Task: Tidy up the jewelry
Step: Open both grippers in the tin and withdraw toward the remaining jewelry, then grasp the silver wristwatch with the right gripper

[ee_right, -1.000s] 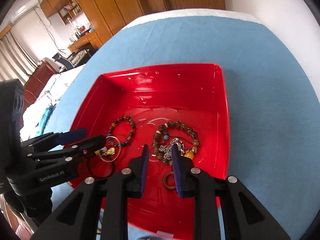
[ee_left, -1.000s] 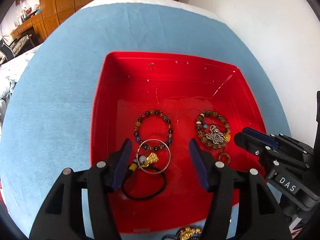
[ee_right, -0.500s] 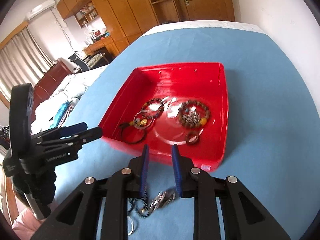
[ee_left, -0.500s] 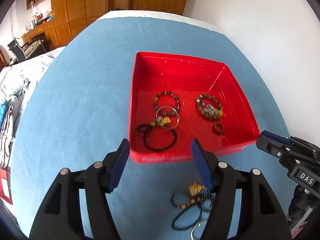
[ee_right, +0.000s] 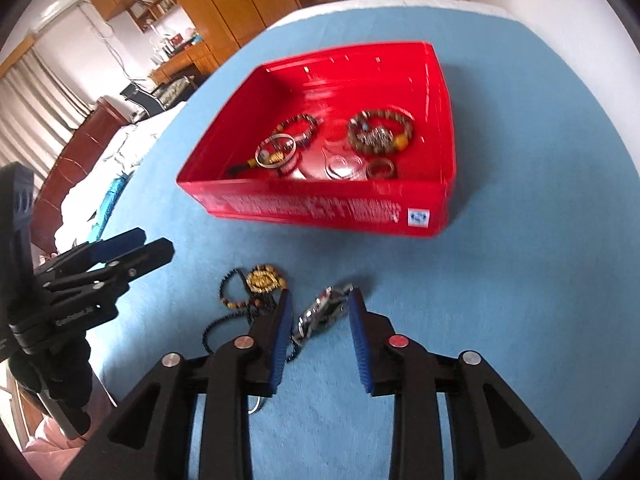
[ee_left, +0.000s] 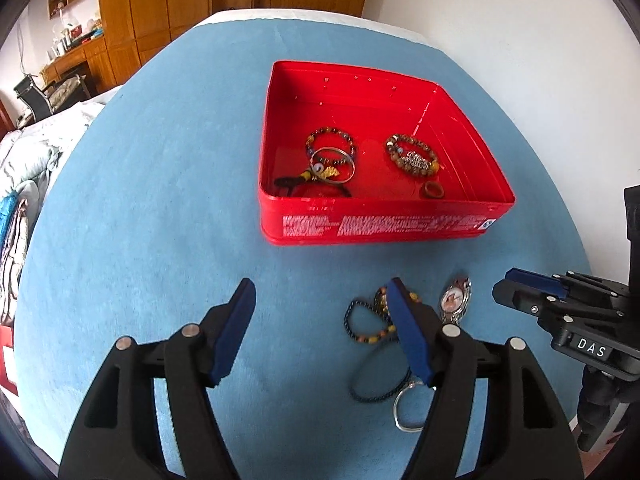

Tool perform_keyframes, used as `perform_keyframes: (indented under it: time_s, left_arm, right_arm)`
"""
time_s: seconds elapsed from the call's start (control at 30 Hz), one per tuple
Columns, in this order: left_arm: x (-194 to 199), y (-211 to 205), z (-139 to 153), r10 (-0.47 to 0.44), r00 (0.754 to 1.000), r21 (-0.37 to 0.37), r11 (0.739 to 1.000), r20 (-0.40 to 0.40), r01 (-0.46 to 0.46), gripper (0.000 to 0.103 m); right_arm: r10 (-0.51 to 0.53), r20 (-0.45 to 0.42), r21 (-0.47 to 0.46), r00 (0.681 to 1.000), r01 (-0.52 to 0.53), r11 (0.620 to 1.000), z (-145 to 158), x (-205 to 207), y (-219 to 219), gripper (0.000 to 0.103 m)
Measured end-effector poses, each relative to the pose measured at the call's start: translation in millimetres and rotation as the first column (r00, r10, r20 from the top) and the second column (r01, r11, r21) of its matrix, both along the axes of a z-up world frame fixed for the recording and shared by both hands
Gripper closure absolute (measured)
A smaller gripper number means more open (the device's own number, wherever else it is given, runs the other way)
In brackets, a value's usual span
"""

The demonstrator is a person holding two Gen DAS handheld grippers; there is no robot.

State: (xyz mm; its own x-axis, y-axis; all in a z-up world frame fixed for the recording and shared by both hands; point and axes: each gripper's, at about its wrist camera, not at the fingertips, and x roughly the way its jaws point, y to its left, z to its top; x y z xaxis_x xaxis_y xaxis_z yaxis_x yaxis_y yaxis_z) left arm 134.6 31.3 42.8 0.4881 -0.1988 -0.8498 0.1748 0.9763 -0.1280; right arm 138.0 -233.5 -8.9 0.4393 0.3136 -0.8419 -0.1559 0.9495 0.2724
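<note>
Left claw [ee_left: 320, 304] opening, empty | right claw [ee_right: 318, 308] opening over watch [ee_right: 320, 312] | blue cloth [ee_left: 160, 200], wood cabinets [ee_left: 160, 0]

Both grippers, left [ee_left: 320, 316] and right [ee_right: 318, 316], are matte black plastic frames with triangular cut-outs, round silver screw heads (one red on the right), ribbed blue finger pads [ee_left: 234, 330], and small white lettering, "DAS", on the right one's side.

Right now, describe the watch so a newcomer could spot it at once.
Start at the red tray on the blue cloth. In front of its printed wall lies a small heap of jewelry; the watch is at the heap's right end. It alone has a round picture face and a silver metal band, unlike the beaded strands beside it.
</note>
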Motion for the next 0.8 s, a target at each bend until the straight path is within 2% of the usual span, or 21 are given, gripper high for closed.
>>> perform_keyframes:
  time_s: [0.23, 0.8]
  left_arm:
    - [-3, -1, -16, 0.006, 0.999, -0.003, 1.0, -0.035, -0.006, 0.034]
    - [-16, 1, -32, -0.003, 0.998, -0.025, 1.0, -0.067, 0.001, 0.033]
  right_arm:
    - [-0.02, -0.055, -0.015, 0.998, 0.019, 1.0, -17, -2, 1, 0.064]
    - [-0.042, -0.129, -0.009, 0.991, 0.041, 0.999, -40, 12, 9, 0.061]
